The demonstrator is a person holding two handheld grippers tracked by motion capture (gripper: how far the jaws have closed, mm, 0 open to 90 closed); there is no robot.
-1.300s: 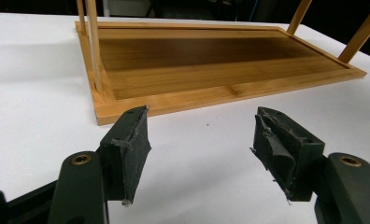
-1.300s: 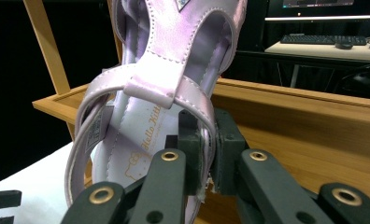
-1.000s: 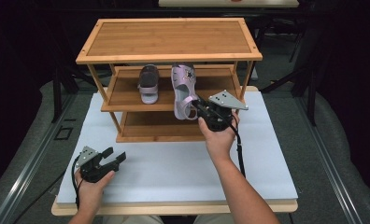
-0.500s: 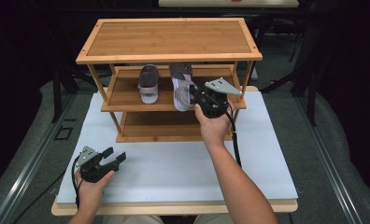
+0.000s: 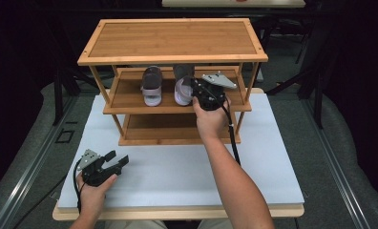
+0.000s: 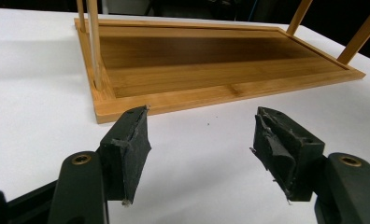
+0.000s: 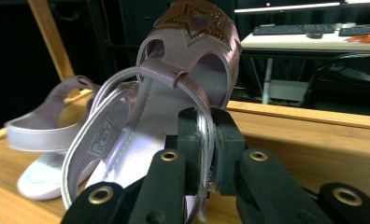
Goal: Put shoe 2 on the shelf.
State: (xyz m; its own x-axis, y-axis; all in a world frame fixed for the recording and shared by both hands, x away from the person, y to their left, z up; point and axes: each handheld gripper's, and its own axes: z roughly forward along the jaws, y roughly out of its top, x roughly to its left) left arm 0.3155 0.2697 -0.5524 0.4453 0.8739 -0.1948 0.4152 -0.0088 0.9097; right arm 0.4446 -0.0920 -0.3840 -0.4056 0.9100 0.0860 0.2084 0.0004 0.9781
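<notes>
Setting the second sandal (image 7: pixel 174 107) beside its mate (image 5: pixel 152 86) on the middle shelf (image 5: pixel 130 98), my right gripper (image 5: pixel 202 95) grips its strap; release remains. Left gripper (image 6: pixel 199 154) idles, spread.

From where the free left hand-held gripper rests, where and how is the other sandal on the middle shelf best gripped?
Probably by the heel strap of the left sandal, approached from the shelf's open front. The strap arches up off the sole, thin enough to pinch, and faces the person. The left hand-held gripper is open.

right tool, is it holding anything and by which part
Yes: the right tool is shut on the back strap of a purple sandal on the rack's middle shelf.
</notes>
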